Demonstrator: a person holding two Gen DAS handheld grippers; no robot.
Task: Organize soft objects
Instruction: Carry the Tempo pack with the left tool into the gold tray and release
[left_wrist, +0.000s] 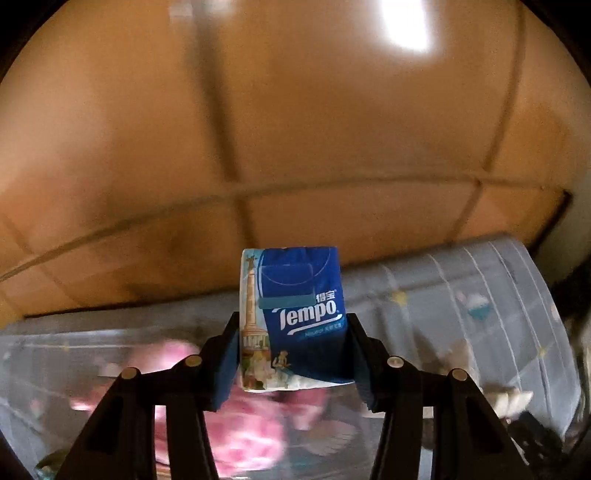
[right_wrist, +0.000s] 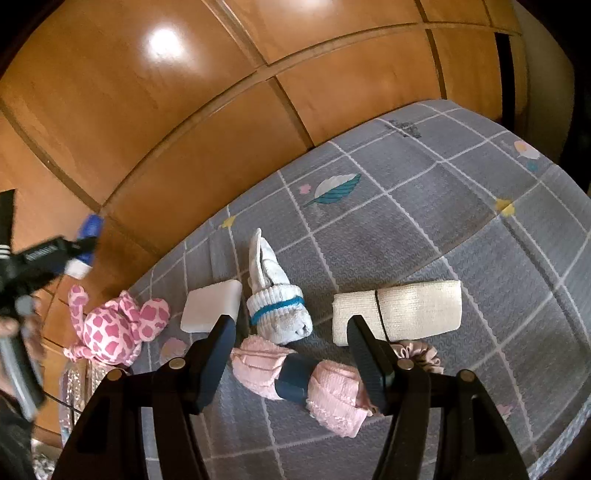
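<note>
My left gripper is shut on a blue Tempo tissue pack and holds it in the air above a clear bin and a blurred pink toy. The same gripper and pack show at the left of the right wrist view. My right gripper is open and empty, hovering over a pink rolled towel with a dark band. On the grey checked mat lie a white sock with a blue stripe, a cream rolled cloth, a white sponge block, a pink scrunchie and a pink spotted plush.
A wooden panelled wall runs behind the mat. A clear plastic bin stands below the left gripper, its contents blurred. The person's hand holds the left gripper at the left edge of the right wrist view.
</note>
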